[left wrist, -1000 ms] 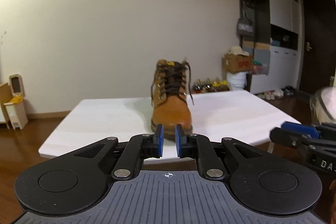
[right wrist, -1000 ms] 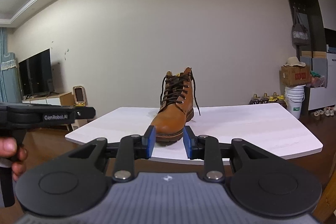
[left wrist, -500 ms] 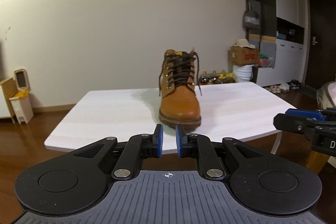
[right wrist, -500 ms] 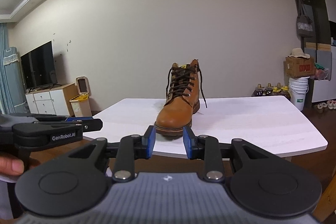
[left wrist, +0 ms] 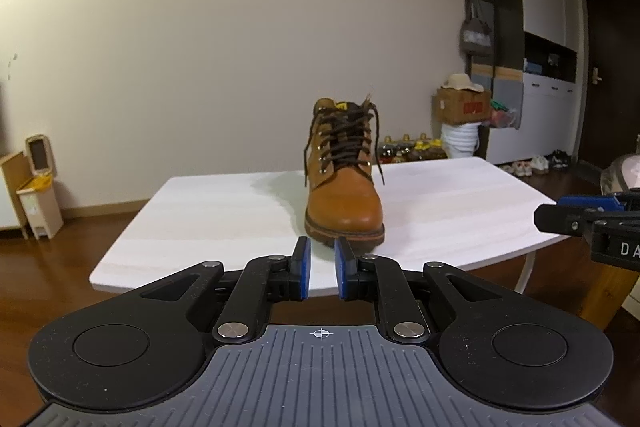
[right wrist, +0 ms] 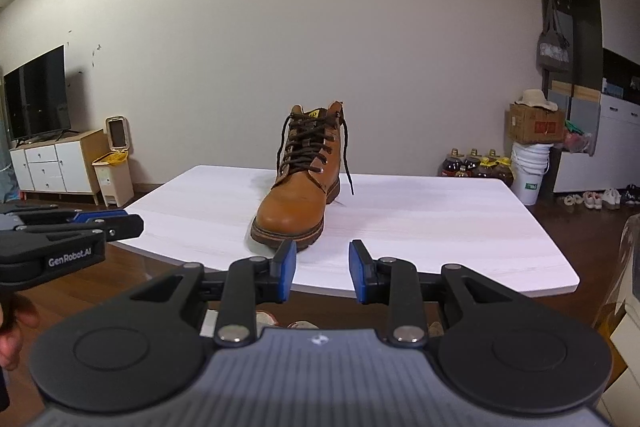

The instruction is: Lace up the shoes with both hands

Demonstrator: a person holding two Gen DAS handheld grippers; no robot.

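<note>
A tan leather boot (left wrist: 345, 187) with dark brown laces (left wrist: 348, 139) stands upright on a white table (left wrist: 224, 211), toe toward me. It also shows in the right wrist view (right wrist: 298, 195), where its laces (right wrist: 310, 143) hang loose on both sides. My left gripper (left wrist: 321, 269) is open by a narrow gap and empty, short of the table's near edge. My right gripper (right wrist: 322, 269) is open wider and empty, also short of the table (right wrist: 440, 227). Each gripper shows at the edge of the other's view: the right one (left wrist: 568, 217) and the left one (right wrist: 100, 223).
A cabinet with a cardboard box (left wrist: 464, 105) and a white bucket (left wrist: 460, 143) stand at the back right, with bottles (right wrist: 476, 165) on the floor. A bin (right wrist: 114, 167) and a TV stand (right wrist: 48, 167) are at the left.
Both grippers have moved in closer to the table and boot. The boot looks larger and more centred. The jaws keep about the same gaps.
</note>
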